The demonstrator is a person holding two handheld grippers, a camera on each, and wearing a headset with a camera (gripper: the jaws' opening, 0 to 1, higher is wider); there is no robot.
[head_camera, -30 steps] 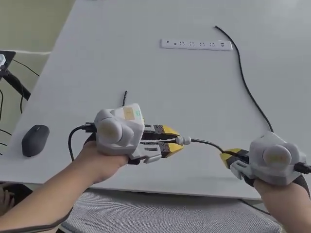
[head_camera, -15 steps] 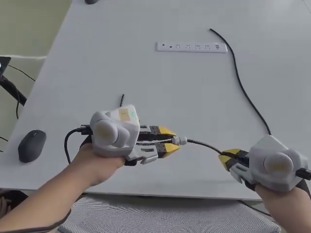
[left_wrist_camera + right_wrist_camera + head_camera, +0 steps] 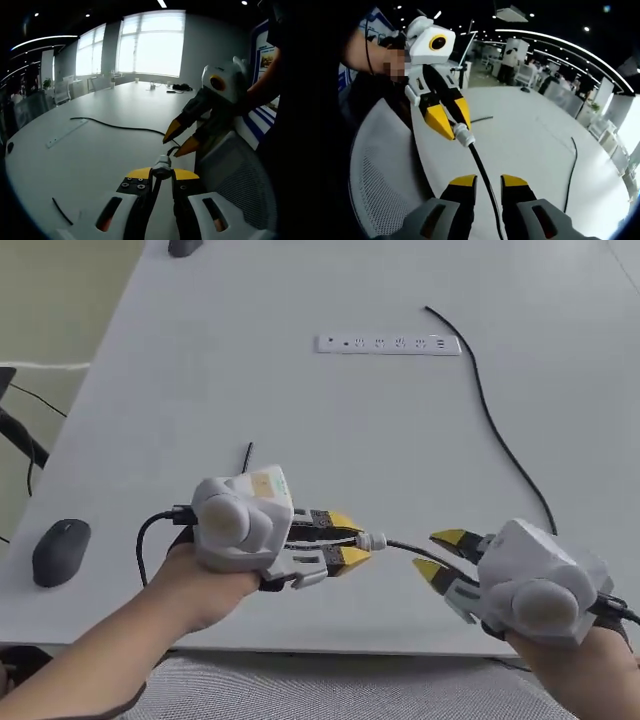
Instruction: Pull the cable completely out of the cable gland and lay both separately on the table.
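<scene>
My left gripper (image 3: 352, 541) is shut on the white cable gland (image 3: 371, 540), held just above the table's near edge. A black cable (image 3: 405, 545) runs from the gland to the right and passes between the jaws of my right gripper (image 3: 437, 554), which stand open around it. In the left gripper view the gland (image 3: 162, 163) sits between my yellow fingertips (image 3: 137, 174), and the right gripper (image 3: 176, 142) faces it. The right gripper view shows the cable (image 3: 479, 162) leading from the gland (image 3: 462, 134), held by the left gripper (image 3: 451, 122), down between my own open right gripper (image 3: 488, 182).
A white power strip (image 3: 388, 343) lies at the far middle of the white table (image 3: 200, 390), its black cord (image 3: 500, 435) trailing toward the right front. A dark mouse (image 3: 60, 552) sits at the left edge, a short black wire piece (image 3: 247, 455) near the left gripper. A mesh chair seat (image 3: 300, 690) is below the table edge.
My right gripper has opened and let go of the cable, and has shifted a little left toward the gland. The left gripper still holds the gland.
</scene>
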